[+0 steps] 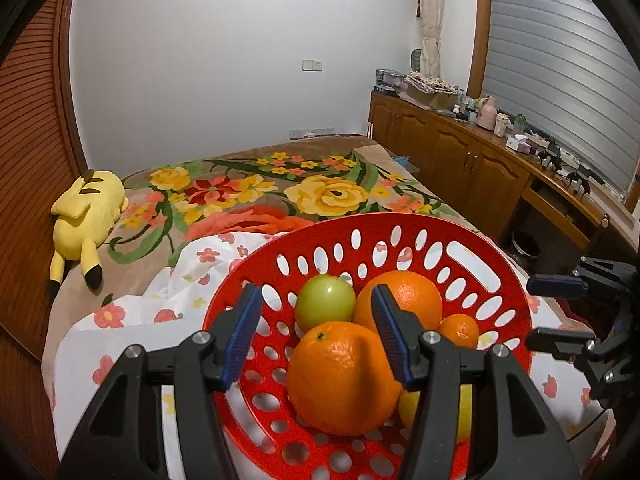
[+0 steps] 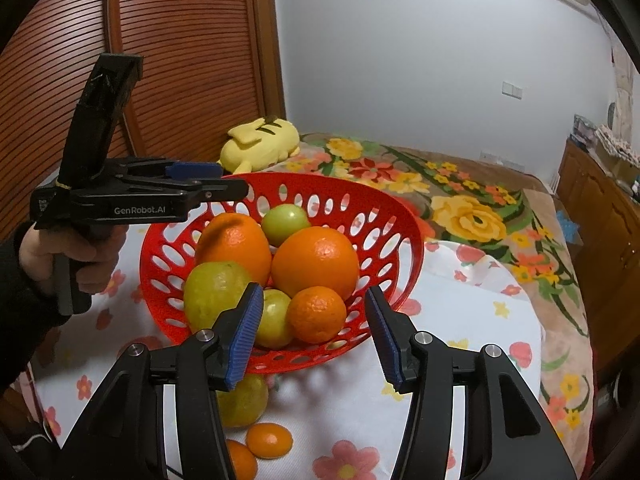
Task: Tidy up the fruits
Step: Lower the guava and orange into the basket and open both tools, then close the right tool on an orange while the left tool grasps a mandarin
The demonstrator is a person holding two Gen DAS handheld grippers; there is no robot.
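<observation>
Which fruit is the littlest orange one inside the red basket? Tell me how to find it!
Find the red basket with holes, sitting on the white flowery cloth on the bed. Inside, at the near right of the pile, the small orange rests just below a big orange and beside a green fruit. It is the smallest orange-coloured fruit in the basket.

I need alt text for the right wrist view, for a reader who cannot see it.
A red perforated basket on a flowered cloth holds two large oranges, a small orange and green-yellow fruits. The open right gripper points at it, and the left gripper is above its far left rim. More fruit lies on the cloth outside the basket.
</observation>
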